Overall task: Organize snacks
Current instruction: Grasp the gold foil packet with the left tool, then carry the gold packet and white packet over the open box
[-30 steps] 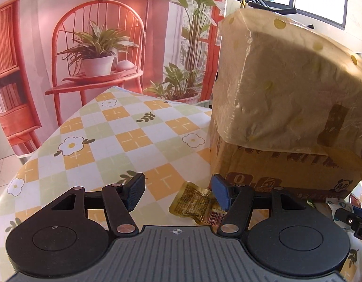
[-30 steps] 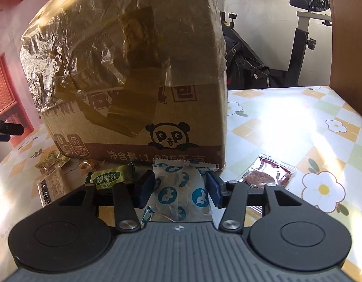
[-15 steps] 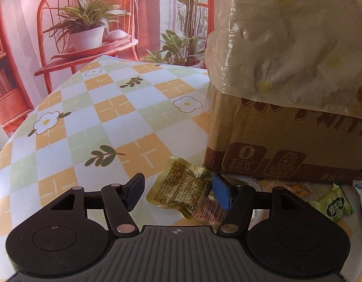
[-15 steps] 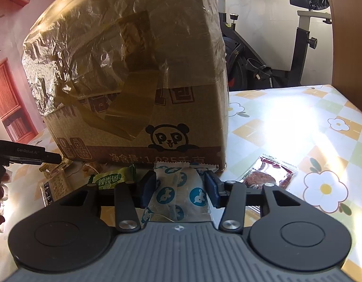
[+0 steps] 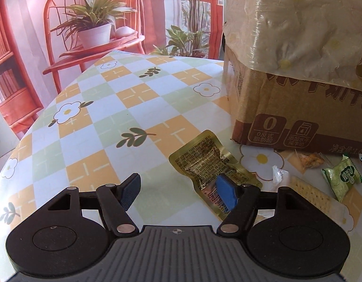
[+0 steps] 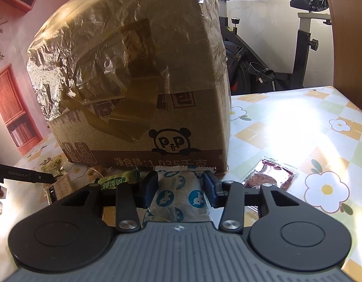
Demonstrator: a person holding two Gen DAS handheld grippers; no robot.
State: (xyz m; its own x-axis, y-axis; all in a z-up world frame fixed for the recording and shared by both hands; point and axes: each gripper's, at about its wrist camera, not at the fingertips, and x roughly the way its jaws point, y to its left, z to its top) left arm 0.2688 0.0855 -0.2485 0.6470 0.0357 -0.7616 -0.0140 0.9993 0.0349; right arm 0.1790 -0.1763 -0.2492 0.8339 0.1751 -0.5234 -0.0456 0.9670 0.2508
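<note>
Checked floral tablecloth (image 5: 105, 122), taped carton (image 6: 138, 89) just ahead. Right gripper (image 6: 179, 189) pinches blue-dotted white packet (image 6: 178, 197): light, crinkly, probably slippery; mid-body hold suits. Left gripper (image 5: 178, 190) gapes wide, empty; gold sachet (image 5: 204, 162) under its right finger.

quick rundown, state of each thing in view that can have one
left tool: open, over the gold packet
gold packet: sealed, flat on the table
right tool: shut on the white-blue packet
white-blue packet: gripped
cardboard box: wrapped in plastic film
red packet: sealed, flat
green candy: wrapped
</note>
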